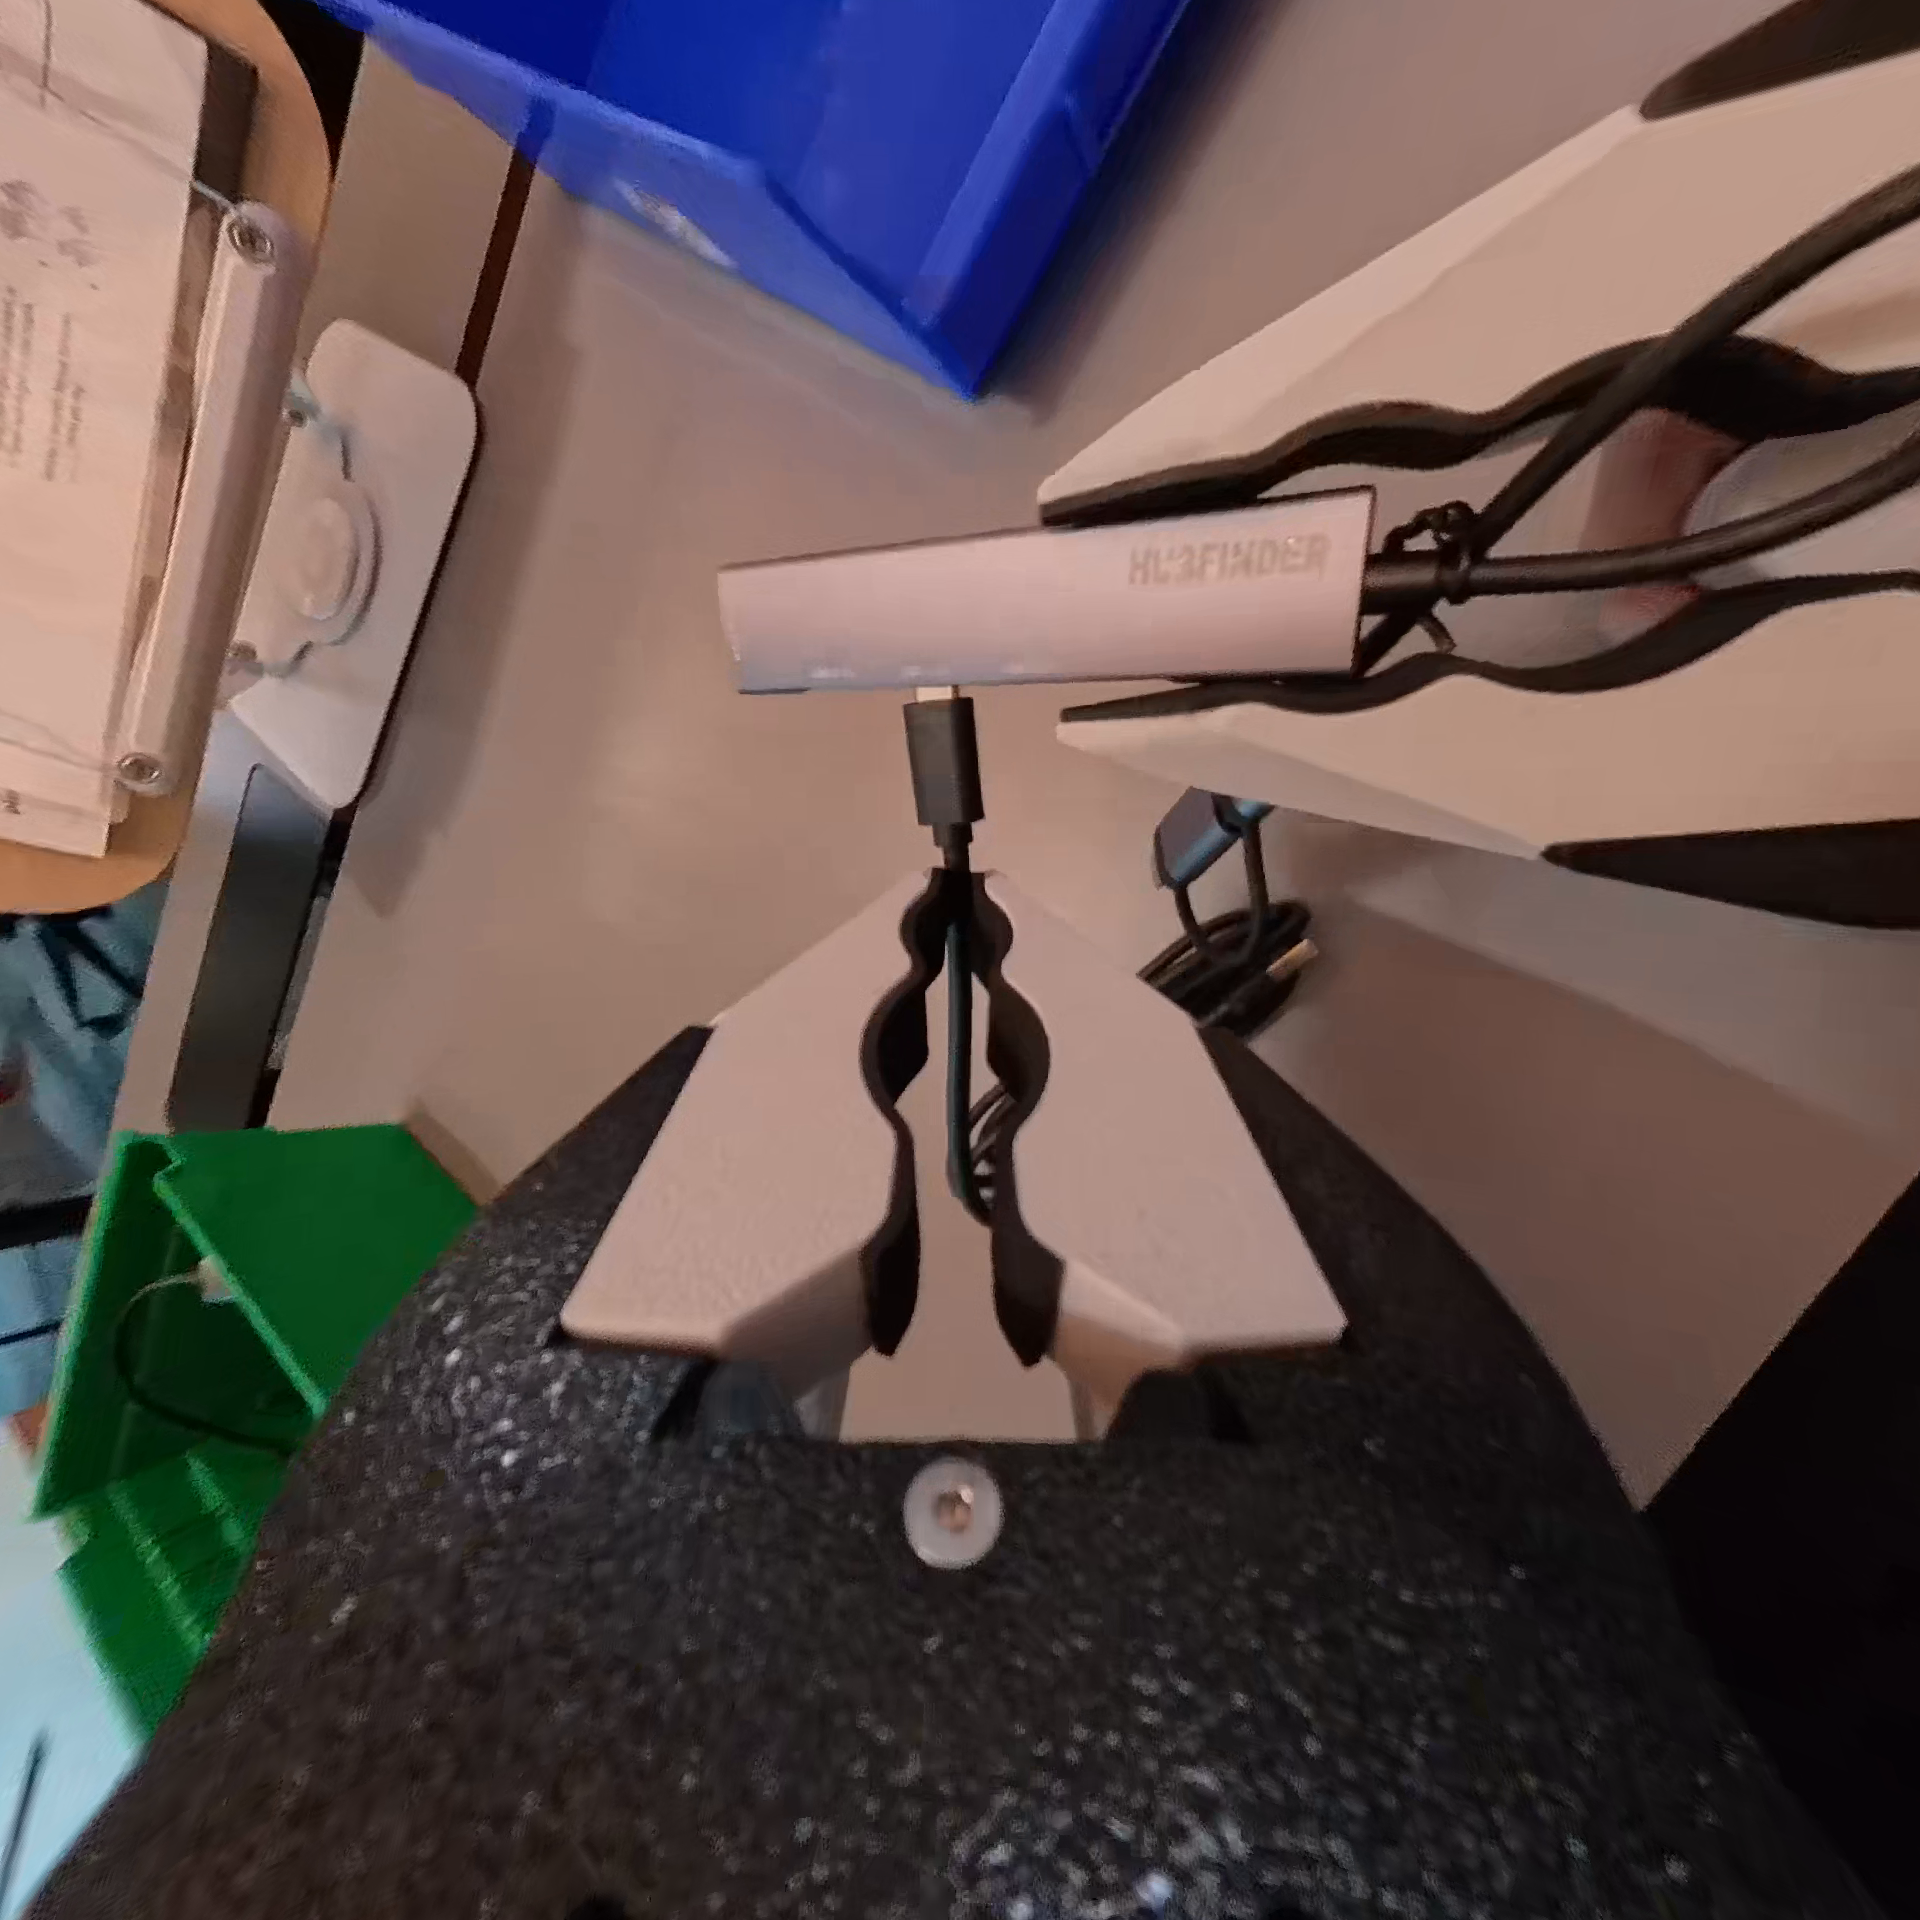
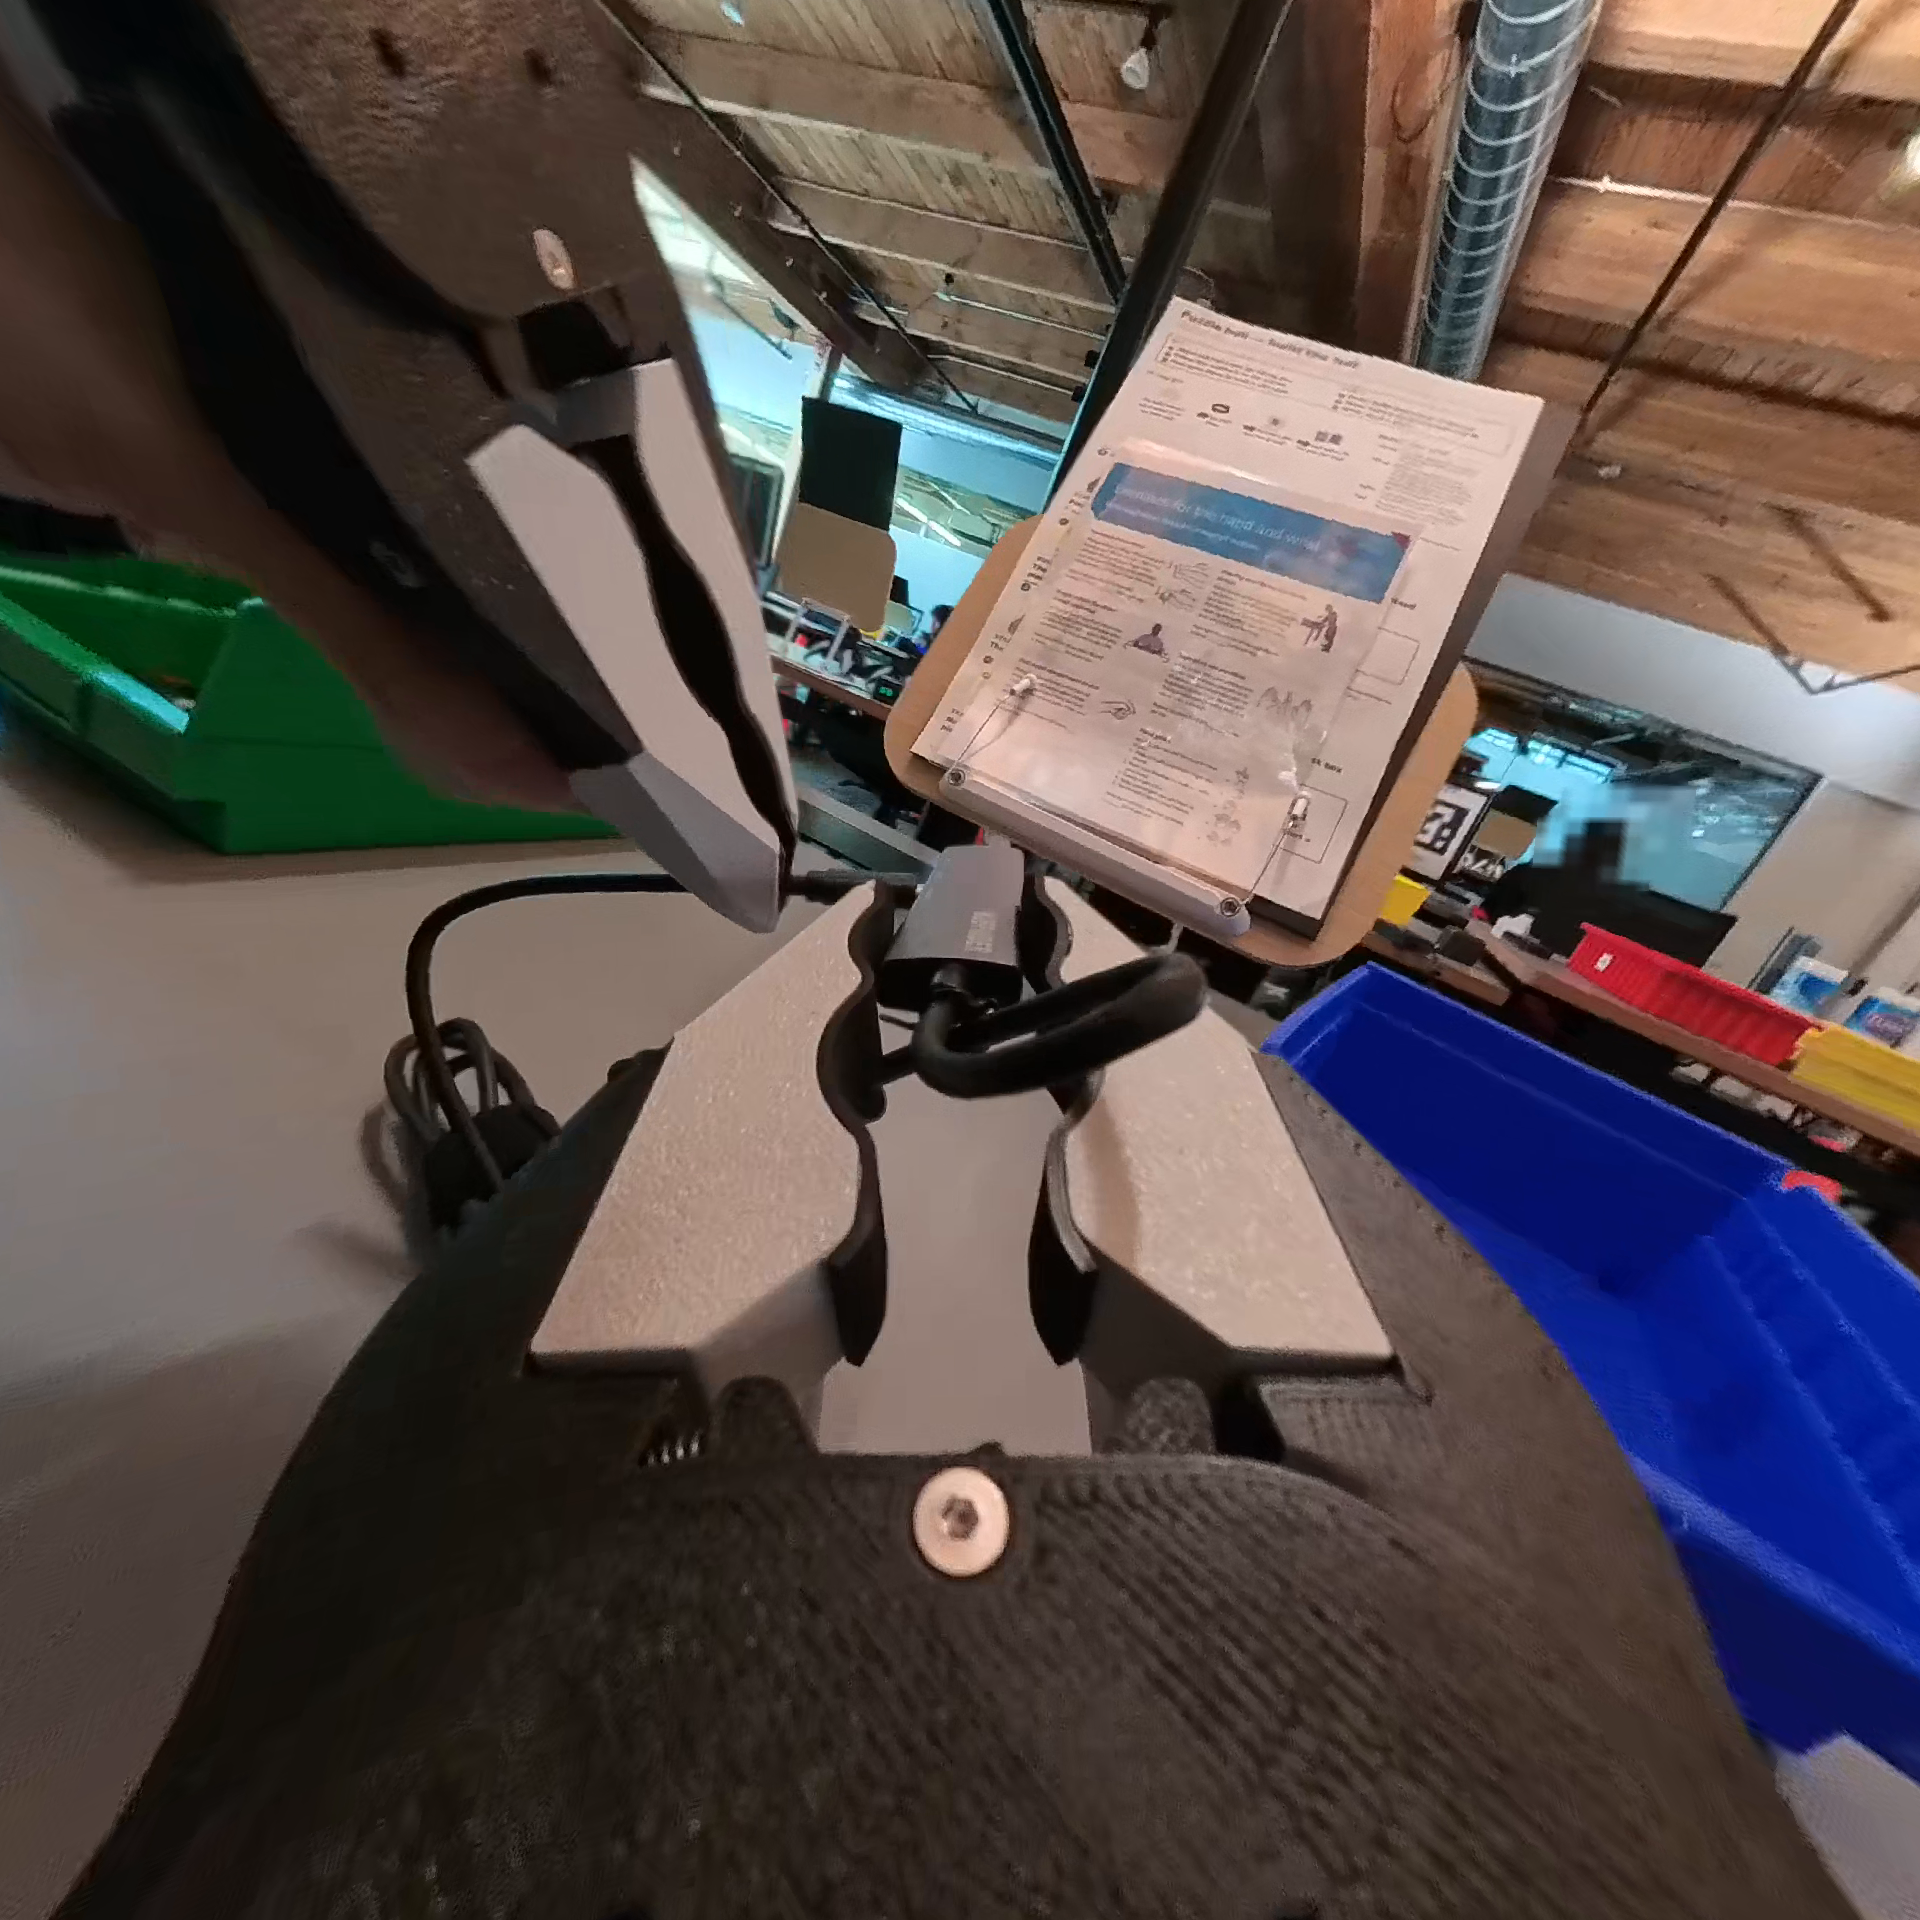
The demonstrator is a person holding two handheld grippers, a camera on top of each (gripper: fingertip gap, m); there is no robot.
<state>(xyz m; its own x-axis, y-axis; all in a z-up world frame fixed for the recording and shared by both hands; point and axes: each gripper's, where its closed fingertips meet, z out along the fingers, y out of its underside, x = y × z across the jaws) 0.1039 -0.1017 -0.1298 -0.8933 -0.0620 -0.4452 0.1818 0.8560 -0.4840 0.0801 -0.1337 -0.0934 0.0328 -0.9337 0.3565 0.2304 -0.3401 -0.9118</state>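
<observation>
In the left wrist view my left gripper (image 1: 951, 883) is shut on a thin black cable (image 1: 961, 1049) just behind its black plug (image 1: 943, 764). The plug's tip sits in a port on the side of a grey USB hub (image 1: 1039, 603). The right gripper (image 1: 1055, 608) comes in from the right and is shut on the hub's cable end. In the right wrist view my right gripper (image 2: 951, 909) holds the hub (image 2: 951, 925) between its tips, with the hub's own looped black cable (image 2: 1060, 1023) behind it. The left gripper (image 2: 774, 868) reaches in from the upper left, holding the cable at the hub.
A blue bin (image 1: 790, 145) (image 2: 1621, 1288) stands beside the grippers. A green bin (image 1: 218, 1299) (image 2: 208, 707) is on the other side. A clipboard stand with printed sheets (image 2: 1216, 644) (image 1: 104, 416) is behind. A cable coil (image 1: 1231, 966) (image 2: 457, 1091) lies on the grey table (image 1: 644, 831). There is about 5 centimeters between the tips of the two grippers.
</observation>
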